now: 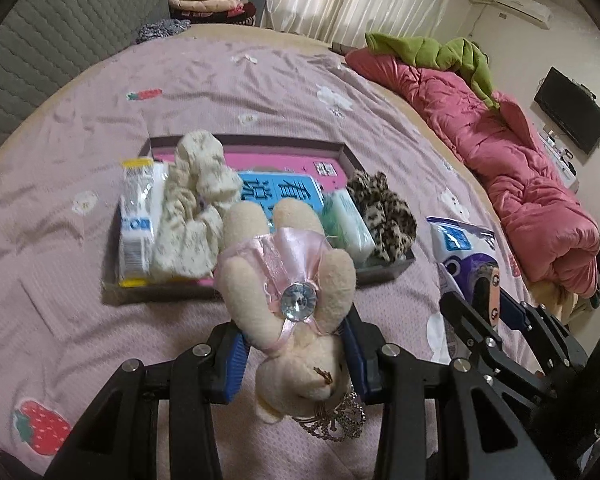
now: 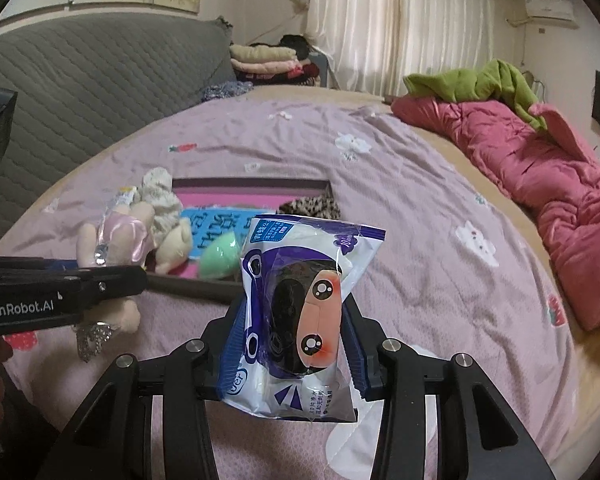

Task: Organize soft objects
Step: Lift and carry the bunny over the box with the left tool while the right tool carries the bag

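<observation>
L gripper (image 1: pixel 296 354) clamped at about half width on plush bear (image 1: pixel 288 312), pads squeezing the torso just under its arms; bear hangs head-down toward the camera, legs pointing at the tray (image 1: pixel 384 274), held up just near side of it. R gripper (image 2: pixel 296 340) likewise half closed on a wipes pack (image 2: pixel 300 312), pads pinching both side edges; pack upright, off the bed, near side of tray & to its right. Bear: light, squashy pile fabric, satin pink dress, hard faceted gem at chest, metal crown charm (image 1: pixel 336 420) dangling by the head — likely to swing & snag, so torso grip is the sound one, not the ribbon. Pack: crinkly glossy film, soft & light, slippery; probably slides if grip eases, mid-body hold best. In tray: cream floral scrunchie (image 1: pixel 196 204) & yellow-ended sachet (image 1: pixel 138 224) at left end, mint packet (image 1: pixel 350 226) & leopard scrunchie (image 1: pixel 384 210) at right end, blue card (image 1: pixel 280 194) in middle. Tray rigid, shallow, pink-lined. Free space looks to be mid-tray, over the card.
</observation>
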